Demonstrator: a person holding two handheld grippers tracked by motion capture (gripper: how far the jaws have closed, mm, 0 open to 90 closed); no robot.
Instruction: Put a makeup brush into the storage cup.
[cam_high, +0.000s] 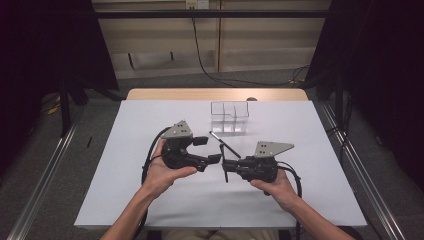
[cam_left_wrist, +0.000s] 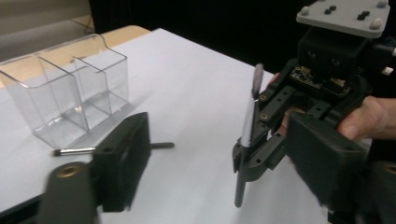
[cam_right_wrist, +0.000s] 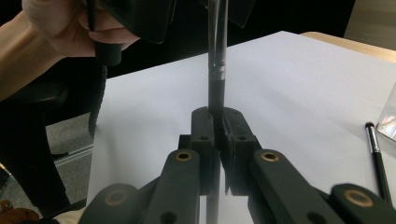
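Observation:
My right gripper (cam_high: 225, 164) is shut on a thin black brush (cam_right_wrist: 217, 88) with a silver band, held roughly upright above the white table (cam_high: 150, 200). The pads (cam_right_wrist: 204, 128) pinch its lower shaft. My left gripper (cam_high: 209, 150) faces it from the left with its jaws wide open. In the left gripper view the held brush (cam_left_wrist: 247, 130) stands between those jaws (cam_left_wrist: 224, 154), and neither pad touches it. A second thin brush (cam_high: 225, 145) lies flat on the table just in front of a clear plastic organizer (cam_high: 230, 117).
The clear organizer (cam_left_wrist: 65, 93) has several empty compartments and stands at the table's back middle. The lying brush (cam_left_wrist: 74, 150) is partly hidden behind my left jaw, and it is also at the right edge (cam_right_wrist: 376, 156) of the right gripper view. A wooden strip (cam_high: 215, 94) edges the far side.

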